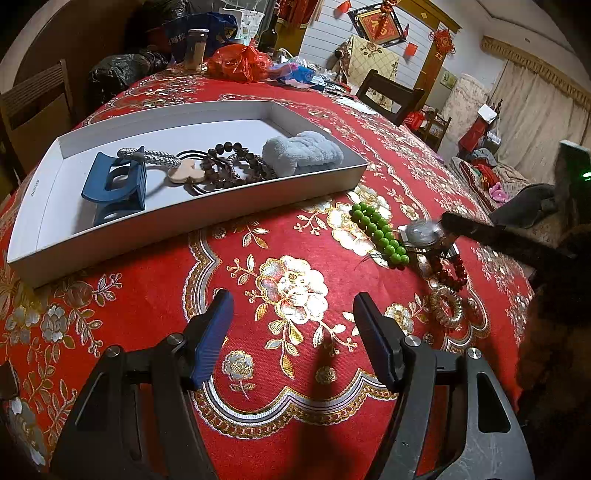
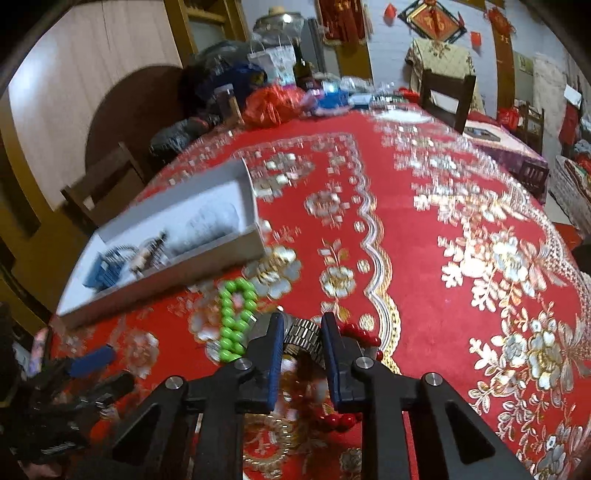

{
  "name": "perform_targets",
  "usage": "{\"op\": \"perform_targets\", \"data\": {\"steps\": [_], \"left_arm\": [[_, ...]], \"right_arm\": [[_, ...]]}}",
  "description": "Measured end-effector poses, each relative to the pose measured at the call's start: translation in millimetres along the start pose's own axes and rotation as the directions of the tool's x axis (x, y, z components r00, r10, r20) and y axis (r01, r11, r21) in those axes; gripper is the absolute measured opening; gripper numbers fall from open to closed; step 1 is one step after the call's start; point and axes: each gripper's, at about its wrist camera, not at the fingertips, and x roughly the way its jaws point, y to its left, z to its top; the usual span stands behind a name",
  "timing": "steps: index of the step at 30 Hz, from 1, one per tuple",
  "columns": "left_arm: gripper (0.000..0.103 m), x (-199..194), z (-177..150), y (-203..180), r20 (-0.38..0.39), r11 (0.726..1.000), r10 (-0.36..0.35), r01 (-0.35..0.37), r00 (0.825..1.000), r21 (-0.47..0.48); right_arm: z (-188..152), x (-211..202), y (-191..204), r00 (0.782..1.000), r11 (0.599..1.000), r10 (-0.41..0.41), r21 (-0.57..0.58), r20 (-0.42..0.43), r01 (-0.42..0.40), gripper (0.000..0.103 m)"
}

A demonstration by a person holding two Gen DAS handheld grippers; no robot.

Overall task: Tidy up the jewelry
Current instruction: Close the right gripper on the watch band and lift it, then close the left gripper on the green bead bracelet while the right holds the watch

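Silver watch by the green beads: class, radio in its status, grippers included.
Left gripper open, empty, over bare cloth. Right gripper shut on silver watch band. Green beads and red beads crowd either side. White tray waits beyond.

Big table under a red tablecloth [image 1: 155, 306] with gold and silver flowers. Far end cluttered: red plastic bag [image 1: 236, 62], dark wine bottle [image 1: 269, 35], glass jar [image 1: 195, 50], black bags [image 1: 122, 70], blue bag [image 1: 201, 31]. Dark wooden chair [image 1: 391, 96] at the far side, slatted chair [image 1: 33, 107] at left by a brown arched panel [image 2: 125, 107]. White planked wall [image 1: 325, 40] with a framed red-and-gold diamond hanging [image 1: 376, 24] and a red knot ornament [image 1: 441, 40]. Cream curtains [image 1: 535, 107] with a gold pelmet on the right. Floral cloth draped over another chair [image 2: 439, 62]. Indoor light, dim; right view blurred.
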Motion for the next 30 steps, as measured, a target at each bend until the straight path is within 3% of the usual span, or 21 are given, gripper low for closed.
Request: {"op": "perform_targets", "data": {"steps": [6, 11, 14, 18, 22, 24, 25, 26, 30], "left_arm": [[0.067, 6.2, 6.0, -13.0, -0.008, 0.999, -0.027, 0.027, 1.000, 0.024], [0.067, 21.5, 28.8, -53.4, -0.024, 0.990, -0.066, 0.069, 0.998, 0.120], [0.067, 37.5, 42.1, -74.3, -0.071, 0.984, -0.067, 0.077, 0.995, 0.158], [0.067, 68.8, 48.6, -87.8, -0.155, 0.984, -0.014, 0.041, 0.988, 0.172], [0.066, 65.2, 48.1, -96.2, -0.112, 0.979, 0.032, -0.009, 0.993, 0.205], [0.040, 57.8, 45.7, -98.5, -0.076, 0.971, 0.083, -0.063, 0.994, 0.230], [0.035, 55.1, 45.3, -97.4, -0.071, 0.971, 0.082, -0.064, 0.994, 0.231], [0.018, 53.1, 45.0, -94.2, -0.073, 0.974, 0.070, -0.053, 0.995, 0.221], [0.007, 34.8, 44.4, -78.6, -0.077, 0.983, 0.023, -0.009, 0.997, 0.182]], "right_arm": [[2.8, -45.6, -14.3, 0.994, 0.991, 0.047, 0.120, 0.098, -0.058, 0.019], [-3.4, -75.4, -33.3, 0.987, 0.973, 0.049, 0.214, 0.153, -0.081, 0.019], [-5.0, -88.9, -40.6, 0.980, 0.966, 0.040, 0.243, 0.196, -0.088, 0.019], [-4.0, -99.0, -43.0, 0.970, 0.967, 0.024, 0.241, 0.241, -0.084, 0.019], [-5.4, -95.0, -44.0, 0.974, 0.966, 0.024, 0.245, 0.225, -0.081, 0.019], [-6.2, -92.8, -44.5, 0.975, 0.965, 0.028, 0.248, 0.219, -0.084, 0.019], [-6.4, -92.8, -44.4, 0.975, 0.965, 0.029, 0.247, 0.220, -0.084, 0.019], [-7.2, -92.7, -44.2, 0.975, 0.965, 0.029, 0.246, 0.220, -0.085, 0.019], [-7.6, -91.2, -44.5, 0.974, 0.964, 0.036, 0.250, 0.222, -0.092, 0.019]]}}
